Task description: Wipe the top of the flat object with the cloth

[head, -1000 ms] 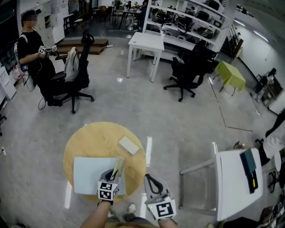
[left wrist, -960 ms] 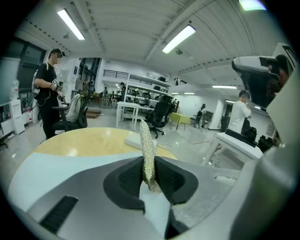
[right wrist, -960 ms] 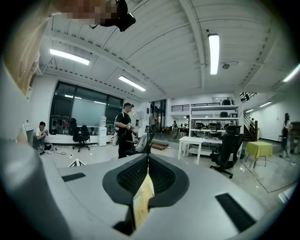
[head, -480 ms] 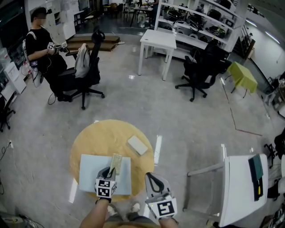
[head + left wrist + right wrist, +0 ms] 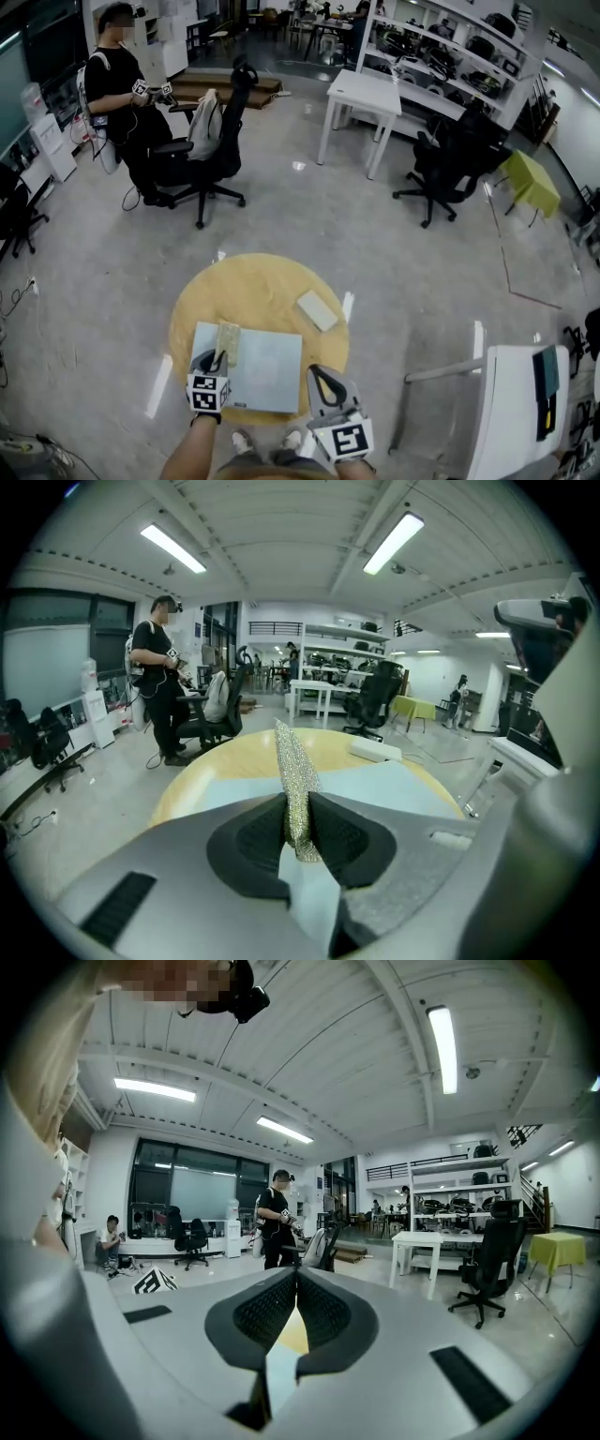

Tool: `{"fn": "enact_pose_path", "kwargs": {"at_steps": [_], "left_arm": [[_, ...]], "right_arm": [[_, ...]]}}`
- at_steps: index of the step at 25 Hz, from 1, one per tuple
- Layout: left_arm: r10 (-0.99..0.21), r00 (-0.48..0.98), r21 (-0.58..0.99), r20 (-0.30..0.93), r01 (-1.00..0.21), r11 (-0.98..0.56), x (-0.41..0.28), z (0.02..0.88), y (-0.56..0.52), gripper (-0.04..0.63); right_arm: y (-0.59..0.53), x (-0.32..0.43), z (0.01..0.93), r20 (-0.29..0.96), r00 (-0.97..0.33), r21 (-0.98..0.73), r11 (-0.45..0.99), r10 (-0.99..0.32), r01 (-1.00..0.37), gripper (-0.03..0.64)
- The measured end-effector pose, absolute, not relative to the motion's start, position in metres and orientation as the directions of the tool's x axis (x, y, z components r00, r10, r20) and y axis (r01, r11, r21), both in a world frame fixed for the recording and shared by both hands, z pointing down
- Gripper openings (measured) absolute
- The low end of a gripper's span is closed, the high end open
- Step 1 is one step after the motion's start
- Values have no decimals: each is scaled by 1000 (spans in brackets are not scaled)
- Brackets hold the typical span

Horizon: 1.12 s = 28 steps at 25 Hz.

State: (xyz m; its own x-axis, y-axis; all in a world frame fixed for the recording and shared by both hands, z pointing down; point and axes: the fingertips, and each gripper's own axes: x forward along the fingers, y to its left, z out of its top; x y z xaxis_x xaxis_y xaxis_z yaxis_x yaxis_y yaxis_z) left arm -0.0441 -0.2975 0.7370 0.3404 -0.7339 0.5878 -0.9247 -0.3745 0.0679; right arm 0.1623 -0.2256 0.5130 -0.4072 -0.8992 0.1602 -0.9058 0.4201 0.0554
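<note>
Round worktop [image 5: 253, 281], near edge: my left tool [image 5: 212, 360] is clamped on the cloth [image 5: 228, 336] over the flat object [image 5: 272, 367], right tool [image 5: 319, 375] closed empty, so I'd press flat and sweep across evenly.

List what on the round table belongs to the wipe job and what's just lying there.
Job: cloth, shut in the left gripper; pale blue flat sheet.
Lying about: pale block on the round table; right gripper, shut on nothing.

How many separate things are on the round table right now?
3. A flat pale-blue board lies at the near side of the table; the cloth rests on its far-left corner, pinched in the left gripper; a small pale block sits beyond the board's right corner.
</note>
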Motion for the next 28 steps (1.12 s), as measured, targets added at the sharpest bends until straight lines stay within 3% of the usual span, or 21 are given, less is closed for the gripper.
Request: {"fn": "enact_pose_path", "kwargs": {"at_steps": [7, 28], "left_arm": [[-749, 283, 54, 599, -947, -316, -124, 736, -308, 60], [-776, 263, 27, 574, -953, -303, -201, 721, -310, 60]], "right_arm": [[-232, 113, 507, 174, -400, 55, 414, -900, -908, 2], [-221, 57, 492, 140, -363, 63, 374, -921, -925, 2]]}}
